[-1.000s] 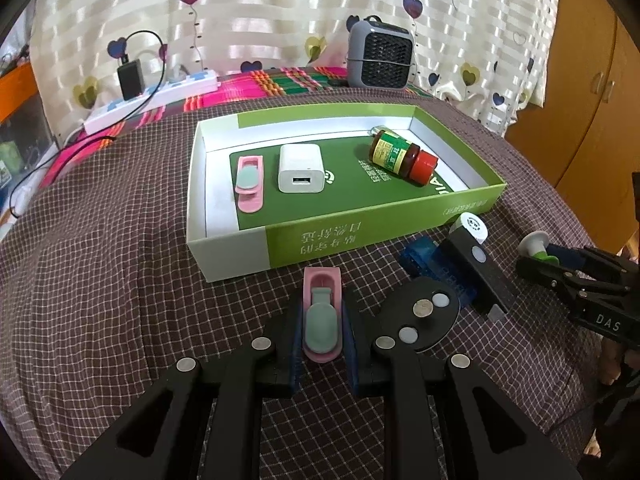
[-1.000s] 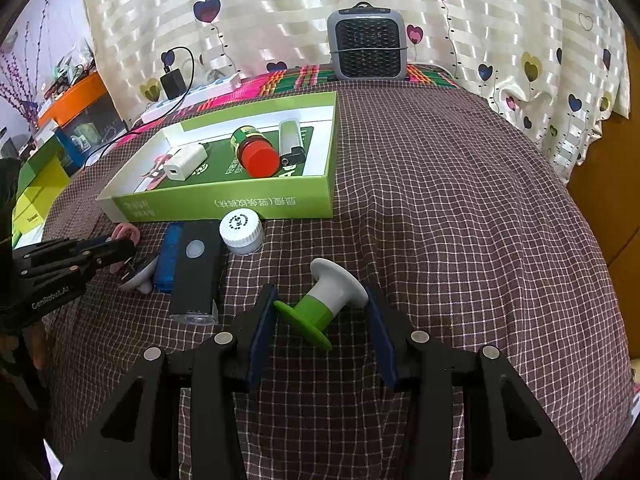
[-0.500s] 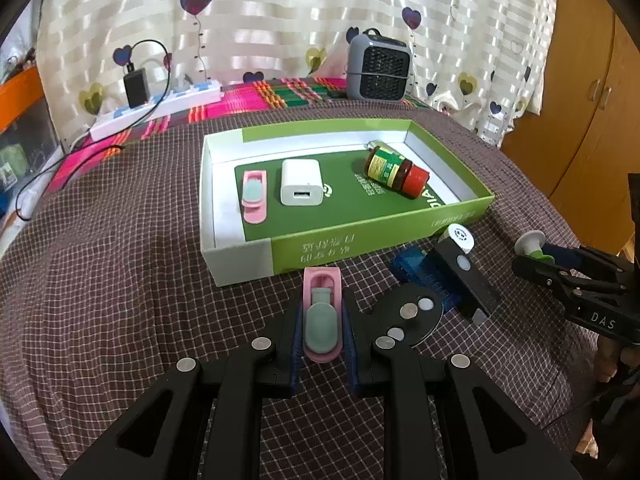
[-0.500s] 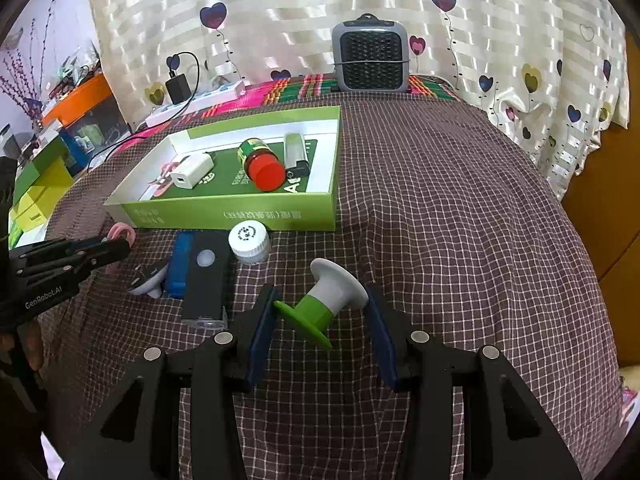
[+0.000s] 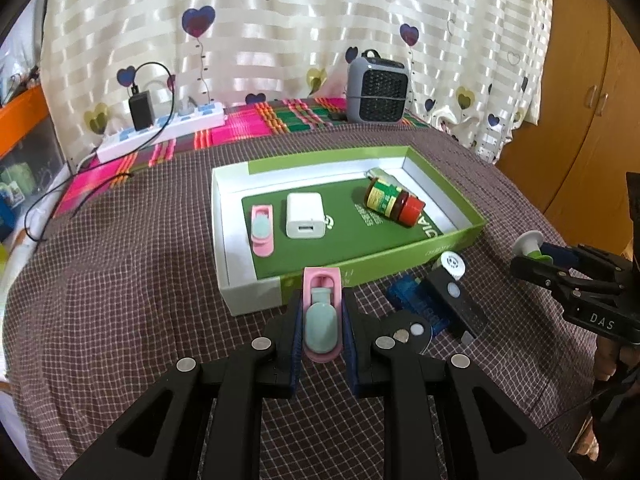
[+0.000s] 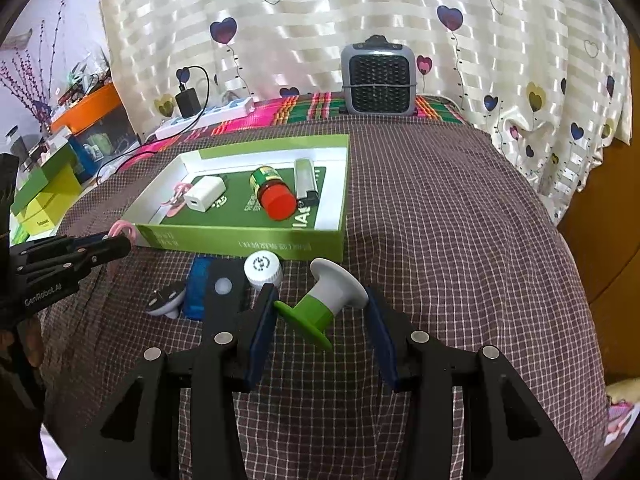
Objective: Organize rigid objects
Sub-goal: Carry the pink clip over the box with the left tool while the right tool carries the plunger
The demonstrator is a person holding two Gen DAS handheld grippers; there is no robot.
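Both jaws are loaded. Left gripper (image 5: 322,326): jaws narrow, pads clamped on the long sides of a pink clip (image 5: 322,316) w/ a pale green tab, its far end poking out past the fingertips, right in front of the near wall of the green box (image 5: 460,236). Clip looks lifted clear of the checked cloth (image 5: 120,300), not resting on it.

Right gripper (image 6: 322,312): jaws about half open, and between them sits a green-and-white spool (image 6: 326,304), tilted, white flange up toward the far right pad, green flange down toward the near left. Left pad meets the green rim; white flange reaches the right pad, so I read it as held across its length.

Box sits mid-worktop, open top. Inside, left to right: second pink clip (image 5: 262,230), white charger block (image 5: 305,216), small bottle (image 5: 394,200) w/ red cap lying on its side, and a lighter (image 6: 306,182) along the right wall.

Outside, just near the box front wall: white round cap (image 6: 262,268), black flat device (image 6: 222,300), blue piece (image 6: 197,292) touching it on the left, and a dark round disc (image 6: 166,298) w/ silver dots furthest left. All loose on the cloth, between my two grippers.

Far edge: grey heater (image 6: 378,78), power strip (image 5: 160,132) w/ a black plug.
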